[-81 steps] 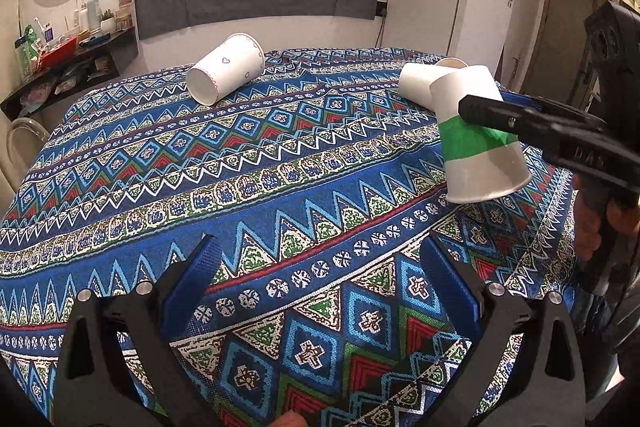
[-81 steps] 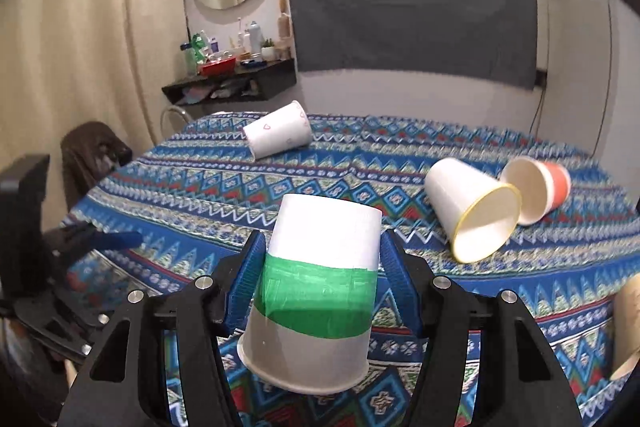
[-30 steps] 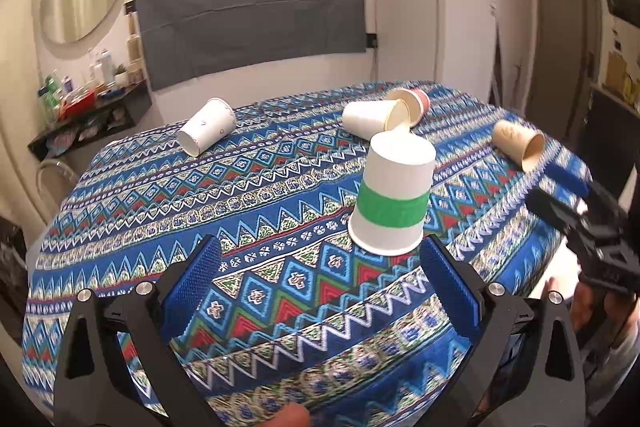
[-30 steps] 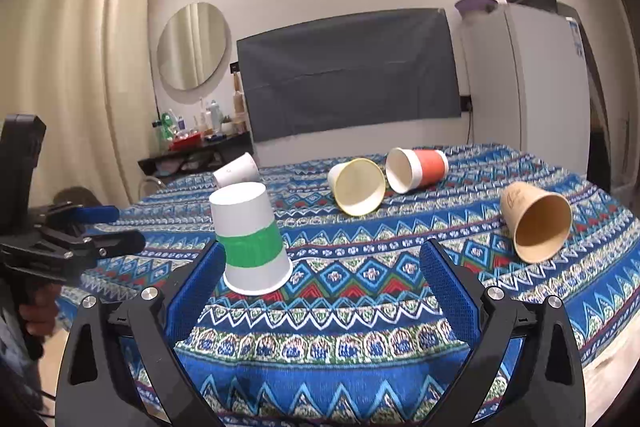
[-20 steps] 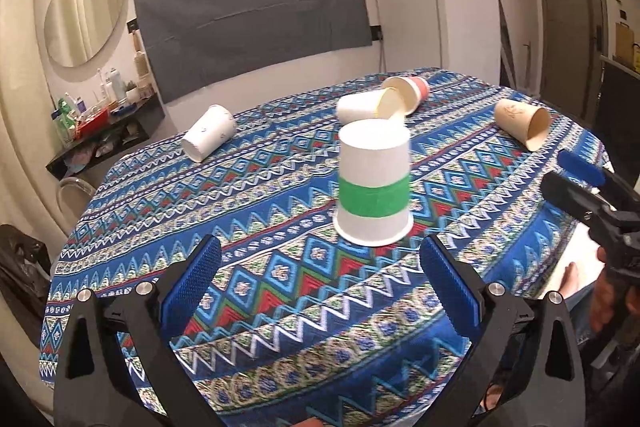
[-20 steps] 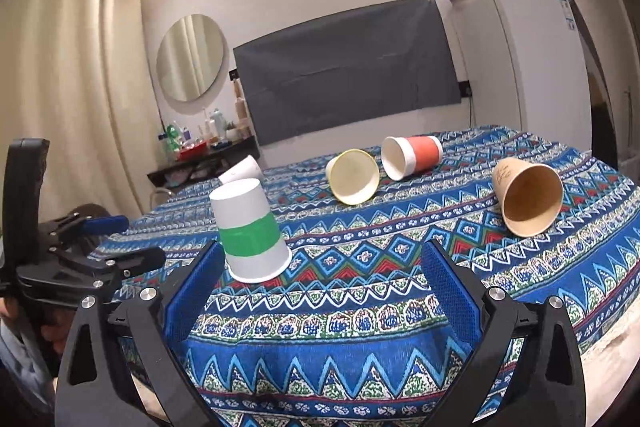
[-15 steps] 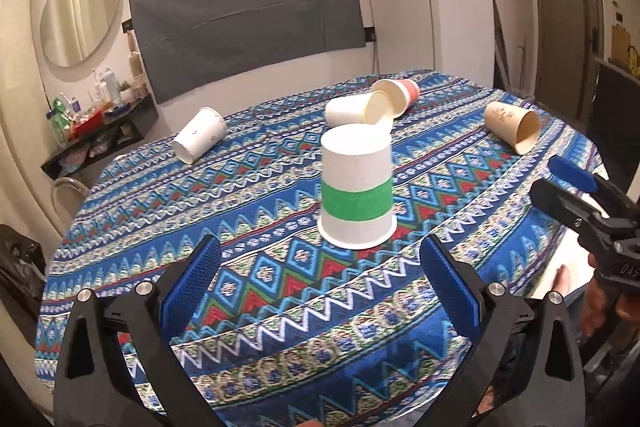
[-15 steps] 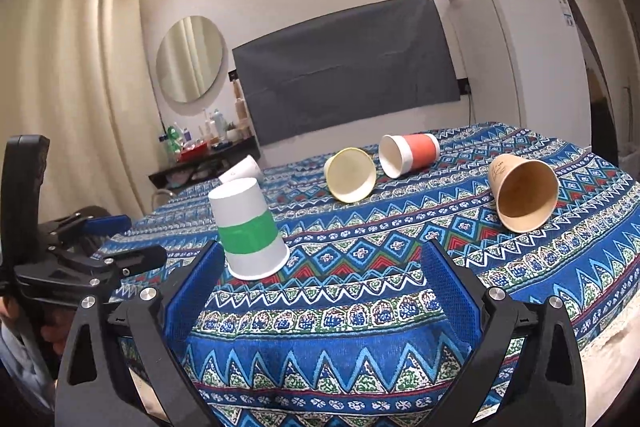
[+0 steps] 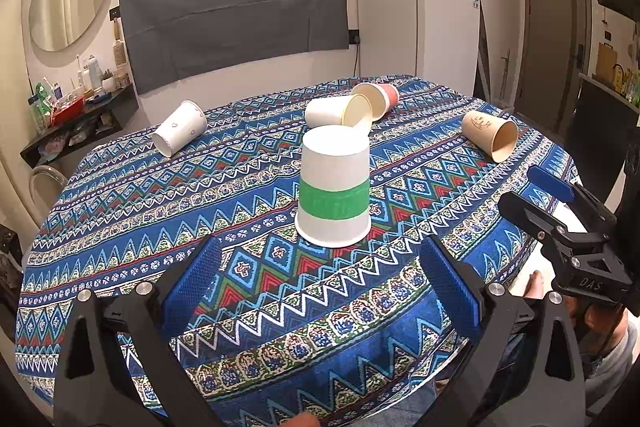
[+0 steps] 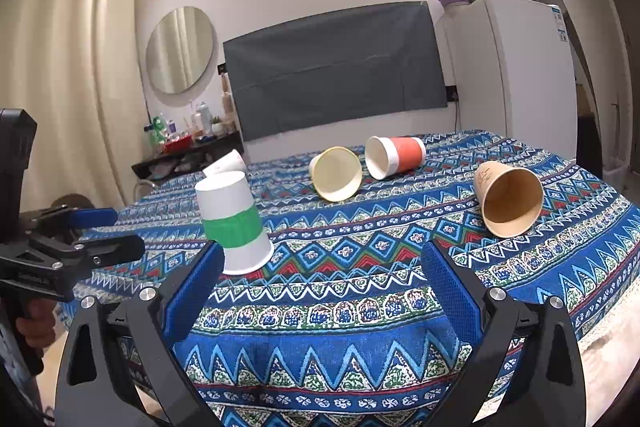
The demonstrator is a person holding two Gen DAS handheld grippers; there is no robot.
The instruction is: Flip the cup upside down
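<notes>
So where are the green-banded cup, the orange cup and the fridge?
Green-banded cup (image 9: pixel 334 201): left wrist view, on its green band.
Orange cup (image 10: pixel 407 153): right wrist view, on its orange side wall.
Fridge (image 9: pixel 444 27): left wrist view, on its white front.

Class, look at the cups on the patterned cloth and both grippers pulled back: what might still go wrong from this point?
The green-banded cup stands mouth down near the table's front edge, on soft patterned cloth; a tug on the cloth might topple it. The open left gripper and right gripper sit close by; a careless swing may knock it.
</notes>
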